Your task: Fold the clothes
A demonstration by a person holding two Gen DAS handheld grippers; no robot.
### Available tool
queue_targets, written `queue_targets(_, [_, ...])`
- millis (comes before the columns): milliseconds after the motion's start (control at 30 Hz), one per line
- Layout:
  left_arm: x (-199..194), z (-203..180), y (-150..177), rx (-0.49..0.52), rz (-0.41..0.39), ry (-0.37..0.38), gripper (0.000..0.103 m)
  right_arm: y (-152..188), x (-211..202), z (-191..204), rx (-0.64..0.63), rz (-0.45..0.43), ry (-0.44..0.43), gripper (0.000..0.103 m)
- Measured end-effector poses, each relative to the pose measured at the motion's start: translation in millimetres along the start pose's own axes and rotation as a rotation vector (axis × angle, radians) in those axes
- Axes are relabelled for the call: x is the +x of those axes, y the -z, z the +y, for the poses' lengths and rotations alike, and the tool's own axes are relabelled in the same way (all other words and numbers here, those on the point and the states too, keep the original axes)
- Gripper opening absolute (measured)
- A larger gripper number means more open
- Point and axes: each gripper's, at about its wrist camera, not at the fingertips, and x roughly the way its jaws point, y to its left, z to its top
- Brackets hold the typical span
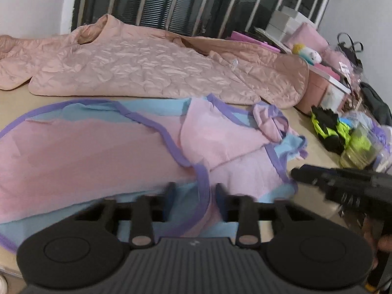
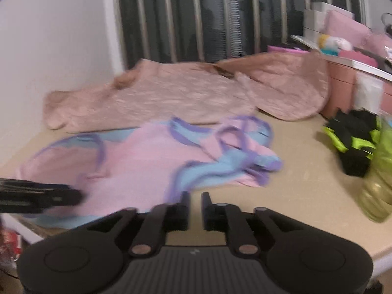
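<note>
Left wrist view first, and the beige table [image 1: 267, 112] is crowded: a quilted peach jacket [image 1: 147, 66] sprawls along the back, and just in front of it lies the pink garment [image 1: 98, 152], blue-lined and purple-trimmed, half folded over itself. Off to the right there's a black and neon-yellow pile [image 1: 330, 132], and in the right wrist view a yellowish plastic bottle [image 2: 379, 178] stands near the table's right edge.

Risk, as I read it: that purple trim [image 1: 203, 188] is thin and slippery-looking, so a pinch could catch one layer only and drag the fold askew. A wide swing to the right could also knock the bottle.

Now the fingers. Left gripper [image 1: 193, 193] has its jaws parted, straddling the purple trim over the pink and blue fabric; whether the pads actually touch the cloth, I can't tell. Right gripper [image 2: 195, 202] is narrowly parted, grasping nothing, poised at the garment's near edge above bare table.
</note>
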Motion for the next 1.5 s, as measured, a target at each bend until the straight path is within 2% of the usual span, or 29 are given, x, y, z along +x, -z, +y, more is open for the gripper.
queue_targets(67, [2.7, -1.0, -2.0, -0.019, -0.019, 0.026, 0.002, -2.6, 8.9, 10.1, -0.04, 0.005, -0.001, 0.029])
queue_targets(133, [-4.0, 4.4, -6.7, -0.035, -0.049, 0.016, 0.002, -4.3, 19.4, 15.5, -0.051, 0.026, -0.014, 0.027])
queue_targets(200, [-10.7, 9.8, -11.3, -0.051, -0.078, 0.005, 0.002, -5.7, 17.3, 16.7, -0.035, 0.021, -0.047, 0.005])
queue_targets(300, [-20.7, 17.9, -18.3, -0.075, -0.123, -0.011, 0.002, -7.7, 12.2, 18.0, -0.008, 0.01, -0.1, 0.005])
queue_targets(433, [-34.1, 28.8, -27.6, -0.107, -0.182, -0.033, 0.002, -18.6, 1.7, 20.6, -0.025, -0.036, -0.108, 0.005])
queue_targets(500, [-35.7, 32.6, -28.0, -0.102, -0.197, -0.08, 0.002, -21.3, 3.2, 24.1, -0.076, 0.003, -0.12, 0.011])
queue_targets(533, [-34.8, 33.9, -26.8, -0.093, -0.199, -0.116, 0.002, -22.5, 4.3, 25.9, -0.103, 0.025, -0.126, 0.017])
queue_targets(600, [-33.0, 37.1, -24.5, -0.078, -0.203, -0.18, 0.002, -20.2, 0.4, 23.5, -0.118, -0.03, -0.065, 0.042])
queue_targets(633, [-32.1, 41.0, -24.5, -0.09, -0.198, -0.182, 0.002, -19.2, 1.6, 18.8, -0.11, -0.043, -0.029, 0.053])
queue_targets(733, [-29.4, 52.7, -24.2, -0.125, -0.183, -0.186, 0.002, -18.1, 14.0, -7.0, -0.001, -0.036, 0.057, 0.05])
queue_targets(800, [-27.3, 54.7, -24.4, -0.126, -0.169, -0.174, 0.003, -16.4, 26.0, -19.1, 0.053, -0.021, 0.089, 0.042])
queue_targets(833, [-26.4, 53.8, -24.5, -0.119, -0.162, -0.164, 0.003, -15.1, 32.9, -23.6, 0.069, -0.008, 0.109, 0.024])
queue_targets(867, [-26.8, 52.6, -24.0, -0.111, -0.159, -0.154, 0.003, -14.2, 35.4, -24.8, 0.061, -0.009, 0.13, 0.013])
queue_targets(933, [-31.4, 51.5, -21.0, -0.096, -0.154, -0.142, 0.004, -14.2, 29.1, -23.3, 0.031, -0.002, 0.138, 0.004])
queue_targets(1000, [-37.5, 51.5, -16.3, -0.081, -0.139, -0.118, 0.008, -13.3, 11.6, -26.2, 0.046, -0.012, 0.132, 0.004])
queue_targets(1100, [-48.1, 54.6, -8.1, -0.064, -0.1, -0.044, 0.024, -2.9, -14.8, -33.6, 0.052, -0.021, 0.145, 0.004])
queue_targets(1167, [-52.6, 59.9, -9.9, -0.068, -0.085, 0.012, 0.039, 4.5, -23.2, -39.1, 0.055, 0.013, 0.124, 0.009])
queue_targets(1200, [-44.8, 64.8, -18.5, -0.084, -0.071, 0.013, 0.04, 7.1, -25.2, -38.5, 0.042, 0.031, 0.115, 0.009])
queue_targets(1233, [-36.9, 69.7, -27.1, -0.1, -0.057, 0.014, 0.04, 6.4, -28.3, -36.5, 0.03, 0.026, 0.111, 0.018])
queue_targets(1267, [-29.1, 74.6, -35.7, -0.116, -0.043, 0.014, 0.041, 4.9, -31.6, -34.3, 0.019, 0.016, 0.109, 0.033])
queue_targets(1333, [-13.4, 84.4, -52.9, -0.148, -0.015, 0.016, 0.043, -7.0, -39.1, -30.9, 0.02, -0.072, 0.095, 0.047])
queue_targets(1433, [10.1, 99.1, -78.6, -0.196, 0.028, 0.018, 0.043, -35.6, -24.5, -25.2, 0.018, -0.143, 0.048, 0.047])
queue_targets(1500, [30.6, 101.2, -90.5, -0.208, 0.057, -0.005, 0.043, -58.8, 4.2, -16.7, -0.001, -0.116, -0.018, 0.046])
